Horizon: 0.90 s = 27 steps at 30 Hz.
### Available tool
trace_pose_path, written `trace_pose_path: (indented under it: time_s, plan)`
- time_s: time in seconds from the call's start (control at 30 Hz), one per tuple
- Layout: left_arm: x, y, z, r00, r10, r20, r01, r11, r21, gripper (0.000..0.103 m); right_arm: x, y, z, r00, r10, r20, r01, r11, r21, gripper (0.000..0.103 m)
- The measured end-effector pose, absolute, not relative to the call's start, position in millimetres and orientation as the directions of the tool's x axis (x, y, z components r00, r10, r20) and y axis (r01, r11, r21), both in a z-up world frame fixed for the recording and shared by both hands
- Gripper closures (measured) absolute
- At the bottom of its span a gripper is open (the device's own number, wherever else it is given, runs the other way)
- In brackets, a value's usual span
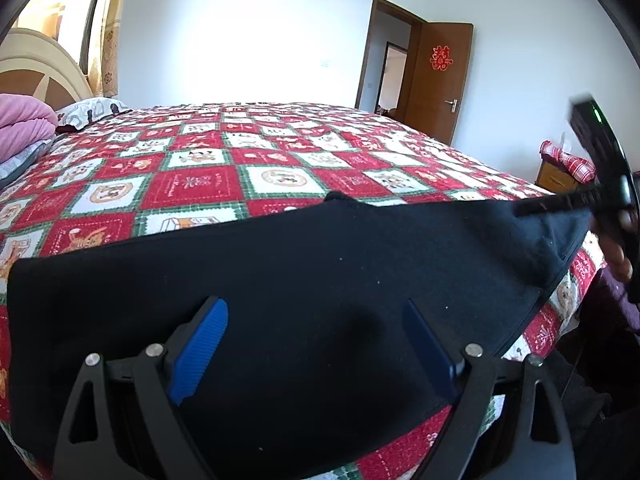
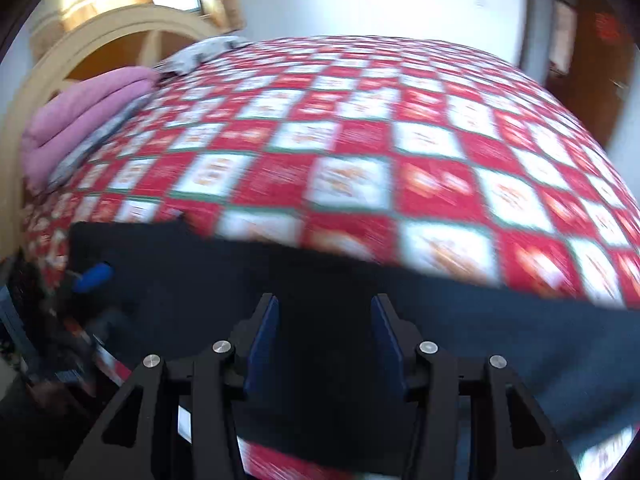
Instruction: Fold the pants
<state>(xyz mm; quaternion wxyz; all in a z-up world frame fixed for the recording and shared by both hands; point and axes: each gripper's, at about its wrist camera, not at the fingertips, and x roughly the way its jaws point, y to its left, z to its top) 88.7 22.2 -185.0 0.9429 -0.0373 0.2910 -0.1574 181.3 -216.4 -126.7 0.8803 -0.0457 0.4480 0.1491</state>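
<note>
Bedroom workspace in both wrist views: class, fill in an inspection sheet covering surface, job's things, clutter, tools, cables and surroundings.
Surface: bed under a red, white and green checked quilt, fairly smooth.
Job's things: black fabric pants lying flat along the near bed edge.
Clutter: folded pink blanket and patterned pillow by the headboard.
Tools: left tool open above the pants, blue pads wide apart; right tool open above the pants, gripping nothing; its view is motion-blurred.
Cables: nothing seen.
Surroundings: white walls, open brown wooden door with a red paper decoration, small wooden side cabinet, curtained window.
</note>
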Motion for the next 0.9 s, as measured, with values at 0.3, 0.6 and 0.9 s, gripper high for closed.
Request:
trace_pose_path:
  time_s: [0.3,0.6,0.9]
  plan:
    - [85,18,-185,0.780,-0.291,-0.554,0.268,0.955,-0.125,0.009,129,-293,-170,0.521,0.048,-0.852,-0.187,0.981,-0.059,0.053]
    - [82,23,-185,0.786,-0.260,-0.561,0.235,0.965,-0.119,0.009,119,-298,-178,0.526,0.021,-0.850,-0.187,0.978,-0.092,0.053]
    - [82,44,-176,0.805,-0.168,-0.569,0.164,0.985,-0.058,0.009,114,-382,-104,0.706,0.060,-0.706,-0.001,0.996,0.084,0.053]
